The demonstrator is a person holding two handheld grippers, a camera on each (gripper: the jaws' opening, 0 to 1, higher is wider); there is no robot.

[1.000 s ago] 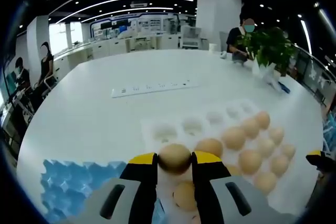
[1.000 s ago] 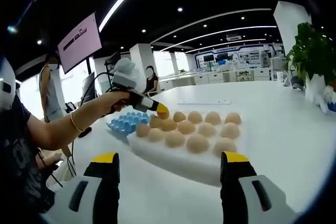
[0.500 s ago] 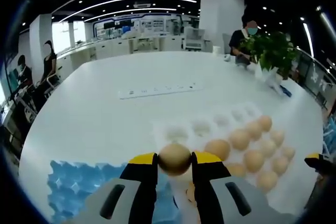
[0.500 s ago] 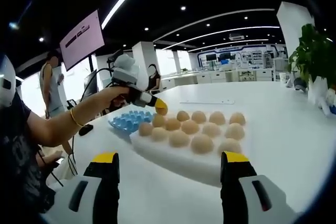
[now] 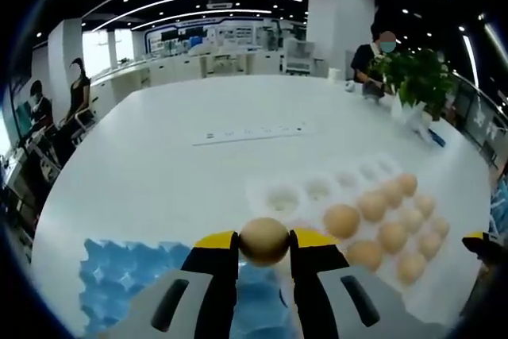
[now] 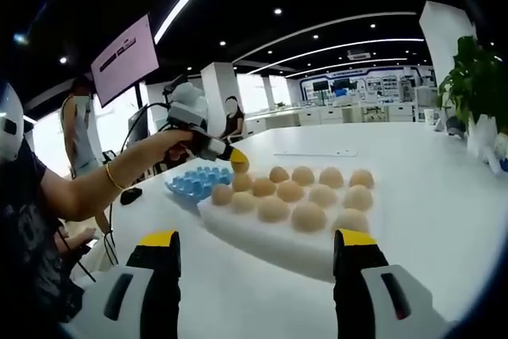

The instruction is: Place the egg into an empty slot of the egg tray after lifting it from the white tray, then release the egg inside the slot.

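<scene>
Egg gripped in left hand-held gripper above blue egg tray, seemingly clear; white tray beside

We see a tan egg clamped between the left tool's yellow tips, above the blue egg tray; beside it, the white tray holds more eggs.

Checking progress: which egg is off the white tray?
The egg clamped in the left hand-held gripper, above the blue egg tray; the others sit in the white tray.
</scene>
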